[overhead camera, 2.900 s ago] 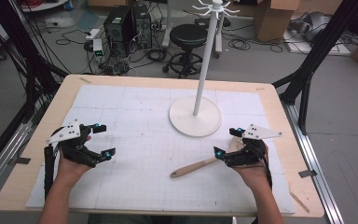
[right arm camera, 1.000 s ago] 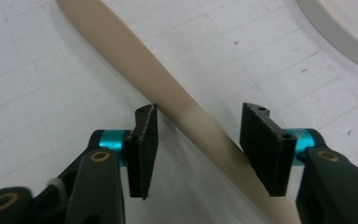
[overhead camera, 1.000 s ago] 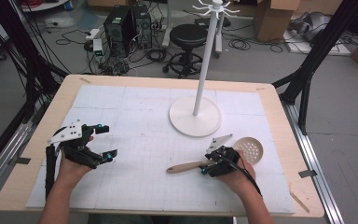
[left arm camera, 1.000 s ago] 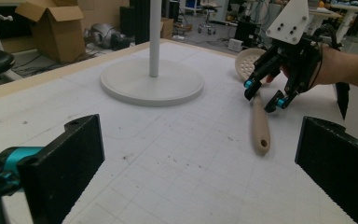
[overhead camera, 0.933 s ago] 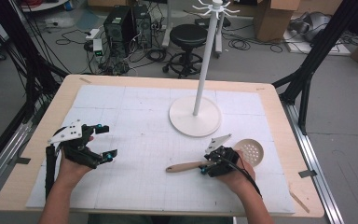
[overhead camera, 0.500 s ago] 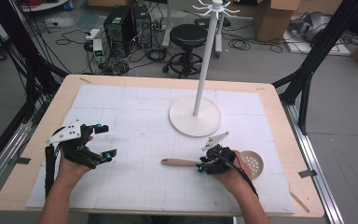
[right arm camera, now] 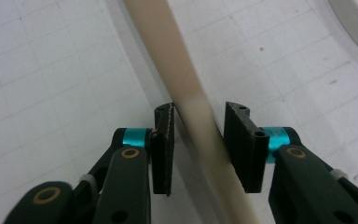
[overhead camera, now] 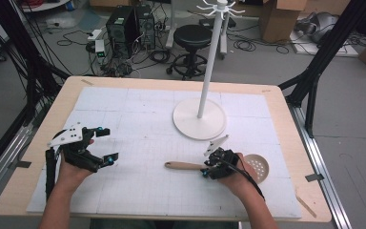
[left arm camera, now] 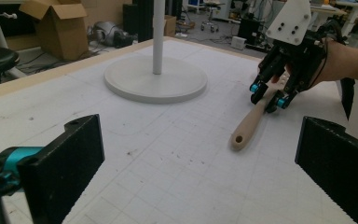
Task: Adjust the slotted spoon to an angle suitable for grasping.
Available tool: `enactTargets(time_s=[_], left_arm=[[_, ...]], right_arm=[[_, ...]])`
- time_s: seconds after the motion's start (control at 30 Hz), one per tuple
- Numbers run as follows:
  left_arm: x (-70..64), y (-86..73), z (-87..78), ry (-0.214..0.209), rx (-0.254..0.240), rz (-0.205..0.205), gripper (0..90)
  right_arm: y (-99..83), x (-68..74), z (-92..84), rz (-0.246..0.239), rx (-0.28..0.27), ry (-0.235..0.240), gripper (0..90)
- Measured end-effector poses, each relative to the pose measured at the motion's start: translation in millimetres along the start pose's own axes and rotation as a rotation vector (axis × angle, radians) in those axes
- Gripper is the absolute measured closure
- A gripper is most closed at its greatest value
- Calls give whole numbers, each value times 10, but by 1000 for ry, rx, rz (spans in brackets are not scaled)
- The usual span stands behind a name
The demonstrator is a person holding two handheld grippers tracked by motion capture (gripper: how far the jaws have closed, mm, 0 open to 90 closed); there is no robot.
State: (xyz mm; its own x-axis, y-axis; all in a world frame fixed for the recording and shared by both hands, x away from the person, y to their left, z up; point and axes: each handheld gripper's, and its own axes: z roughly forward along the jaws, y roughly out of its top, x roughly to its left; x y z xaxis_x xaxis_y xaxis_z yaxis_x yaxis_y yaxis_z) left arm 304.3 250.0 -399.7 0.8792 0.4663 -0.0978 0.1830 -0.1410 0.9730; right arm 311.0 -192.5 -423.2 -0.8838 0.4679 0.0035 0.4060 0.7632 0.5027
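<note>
Work in hand: picking up the wooden slotted spoon (overhead camera: 205, 166), probably to hang it on the white hook stand (overhead camera: 205, 71); that aim is my guess.
Spoon position: flat on the white gridded mat (overhead camera: 138, 133), at about 5 o'clock from the stand's round base; its handle end points to 9 o'clock and its perforated bowl lies at 3 o'clock, past the person's right hand.
Right gripper (overhead camera: 206, 168): over the handle, jaws a little wider than the shaft, one on each side. The right gripper view shows a gap at the right jaw; at the left jaw I cannot tell whether it touches. Not clamped yet.
Left gripper (overhead camera: 106, 144): at 9 o'clock on the mat, well apart from the spoon, jaws wide open and holding nothing.
Progress: the approach looks done. Closing, lifting and hanging are left.
Right gripper view adds: the jaw gaps around the handle (right arm camera: 186, 93), too small to read from the high view.
Left gripper view adds: the hanging hole in the handle end (left arm camera: 236, 139).
High view adds: the spoon's bowl and the stand's hooks up top.
</note>
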Motion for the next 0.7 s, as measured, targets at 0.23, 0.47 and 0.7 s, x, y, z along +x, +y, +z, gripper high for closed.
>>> enactTargets(time_s=[0.23, 0.47, 0.7], left_arm=[[-2, 15, -23, 5, -13, 2, 17], [4, 25, -45, 5, -23, 4, 17], [-6, 31, -19, -7, -27, -8, 17]], right_arm=[[192, 7, 64, -4, 54, 14, 737], [295, -18, 138, 17, 42, 16, 744], [182, -37, -2, 29, -85, 0, 493]])
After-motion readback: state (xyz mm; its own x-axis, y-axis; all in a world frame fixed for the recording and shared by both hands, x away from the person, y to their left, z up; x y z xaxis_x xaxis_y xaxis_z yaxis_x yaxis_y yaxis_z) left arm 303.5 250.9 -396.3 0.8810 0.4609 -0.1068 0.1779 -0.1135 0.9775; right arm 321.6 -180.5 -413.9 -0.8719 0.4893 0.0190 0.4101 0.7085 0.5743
